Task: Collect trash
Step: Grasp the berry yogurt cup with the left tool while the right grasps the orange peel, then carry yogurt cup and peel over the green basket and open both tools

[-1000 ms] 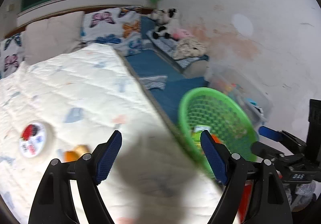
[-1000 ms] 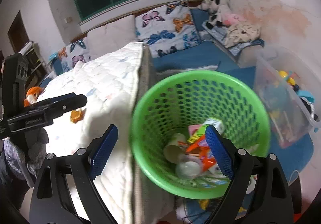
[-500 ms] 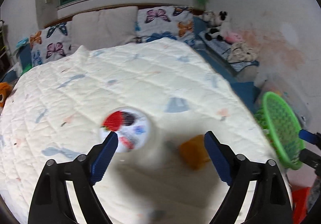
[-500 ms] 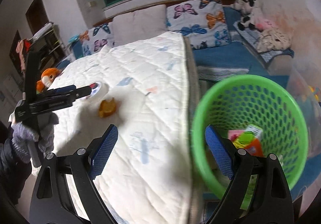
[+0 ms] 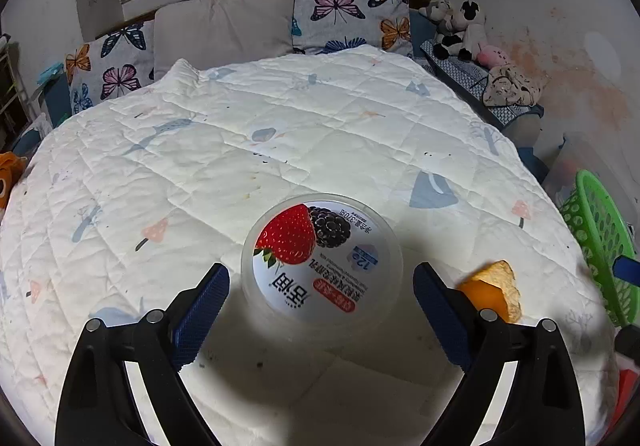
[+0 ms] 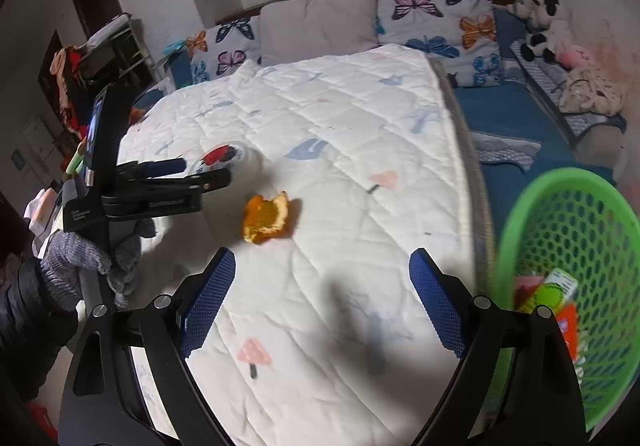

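Note:
A round yogurt tub with a strawberry and blackberry lid lies on the white quilt. My left gripper is open with the tub between its blue pads, not touching. An orange peel lies just right of the tub. In the right wrist view the tub and peel lie ahead on the left, and the left gripper reaches at the tub. My right gripper is open and empty over the quilt. The green basket holds several wrappers.
The white quilt covers the bed, with pillows at the head. A blue mat with soft toys lies right of the bed. The basket stands off the bed's right edge.
My left gripper swung left from the basket onto the bed and closed in on the yogurt tub. My right gripper turned left from over the basket toward the quilt and peel.

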`<state>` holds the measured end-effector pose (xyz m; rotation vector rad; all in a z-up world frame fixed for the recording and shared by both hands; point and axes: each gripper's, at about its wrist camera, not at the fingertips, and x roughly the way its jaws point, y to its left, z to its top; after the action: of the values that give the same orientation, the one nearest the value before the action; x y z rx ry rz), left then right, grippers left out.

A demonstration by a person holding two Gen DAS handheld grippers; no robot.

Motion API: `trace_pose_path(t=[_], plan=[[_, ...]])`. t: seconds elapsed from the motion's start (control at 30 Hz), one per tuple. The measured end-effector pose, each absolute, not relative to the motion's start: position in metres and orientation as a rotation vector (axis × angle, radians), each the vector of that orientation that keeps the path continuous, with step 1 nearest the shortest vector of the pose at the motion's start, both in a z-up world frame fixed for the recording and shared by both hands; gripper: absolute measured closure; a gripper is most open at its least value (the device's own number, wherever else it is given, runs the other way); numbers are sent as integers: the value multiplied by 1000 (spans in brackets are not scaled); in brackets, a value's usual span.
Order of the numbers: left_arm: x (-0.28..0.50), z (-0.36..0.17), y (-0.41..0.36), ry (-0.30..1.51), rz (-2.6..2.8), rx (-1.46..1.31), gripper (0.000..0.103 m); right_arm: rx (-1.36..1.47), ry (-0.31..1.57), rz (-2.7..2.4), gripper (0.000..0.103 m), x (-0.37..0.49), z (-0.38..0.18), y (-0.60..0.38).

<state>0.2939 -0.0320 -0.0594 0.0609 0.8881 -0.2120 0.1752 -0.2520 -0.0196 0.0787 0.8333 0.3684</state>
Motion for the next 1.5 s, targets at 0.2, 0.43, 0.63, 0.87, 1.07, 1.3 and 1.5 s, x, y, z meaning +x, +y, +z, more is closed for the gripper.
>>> trace_pose_path(t=[0.2,0.43,0.63,0.87,1.07,1.3,1.5], plan=[[303,-70,-34,900,-225,69,14,59,866,386,15,188,-32,-233],[304,-67,-27,872,-247,42,16,25,890,388,16,203,-44,-211],[302,-56,-9,837,-228,6,16,7,905,398,18,219,-55,-190],[301,-43,21,809,-193,-54,16,-52,914,360,24,238,-68,-171],[296,-36,27,791,-192,-70,16,-129,894,298,37,242,-72,-165],[290,-30,24,778,-200,-69,16,-81,891,298,61,241,-67,-176],[284,-25,23,769,-203,-70,16,-53,878,313,68,232,-60,-181]])
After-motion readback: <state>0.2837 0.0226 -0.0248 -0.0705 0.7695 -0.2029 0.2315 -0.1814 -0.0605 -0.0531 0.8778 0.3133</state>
